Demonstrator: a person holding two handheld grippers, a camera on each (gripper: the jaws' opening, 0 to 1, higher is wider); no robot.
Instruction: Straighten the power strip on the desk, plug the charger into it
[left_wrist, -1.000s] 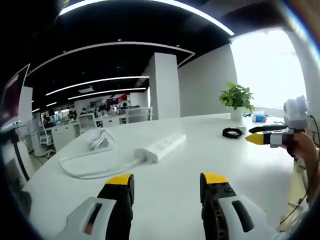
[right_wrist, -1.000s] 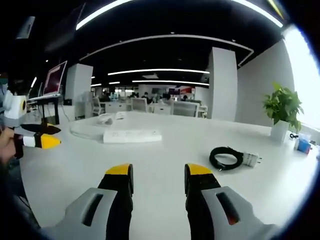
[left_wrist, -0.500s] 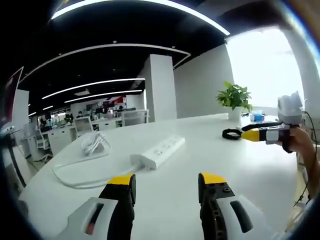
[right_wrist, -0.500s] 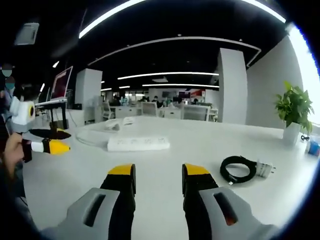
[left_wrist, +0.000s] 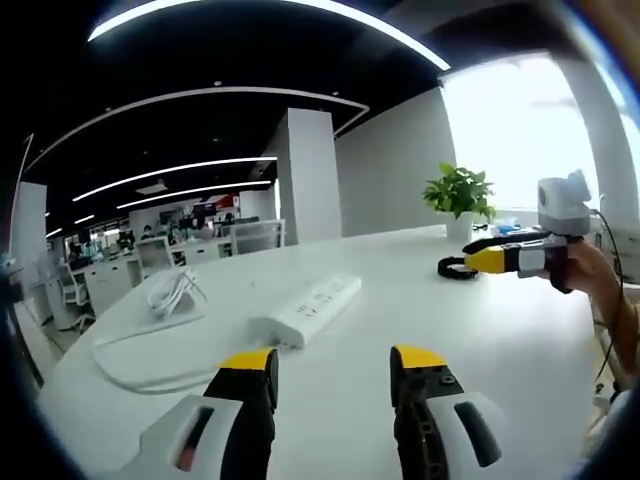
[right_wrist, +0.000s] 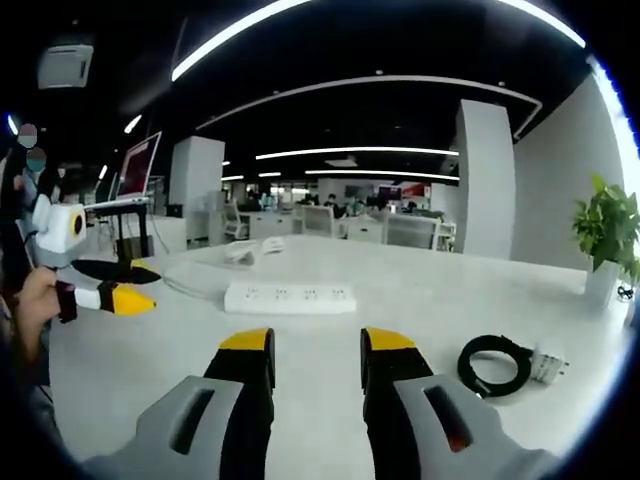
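Note:
A white power strip (left_wrist: 306, 309) lies slanted on the white desk (left_wrist: 520, 340), its white cable (left_wrist: 135, 362) looping off to the left. The same power strip (right_wrist: 290, 297) lies ahead in the right gripper view. A charger with a coiled black cable (right_wrist: 492, 362) and a white plug (right_wrist: 547, 364) rests at the right; the coiled black cable (left_wrist: 452, 267) lies far right in the left gripper view. My left gripper (left_wrist: 331, 362) is open above bare desk, short of the strip. My right gripper (right_wrist: 316, 343) is open too, nothing between its jaws. Each gripper shows in the other's view: right gripper (left_wrist: 485, 256), left gripper (right_wrist: 135, 287).
A potted green plant (left_wrist: 458, 196) stands at the desk's far edge, and the same plant (right_wrist: 608, 235) shows at the right. A bundle of white cord (left_wrist: 172, 293) lies beyond the strip's cable. A monitor (right_wrist: 138, 168) stands at the left. Office desks and chairs fill the background.
Both grippers have moved forward and a little to the right over the desk; the strip and charger have not moved. Both jaws stay open.

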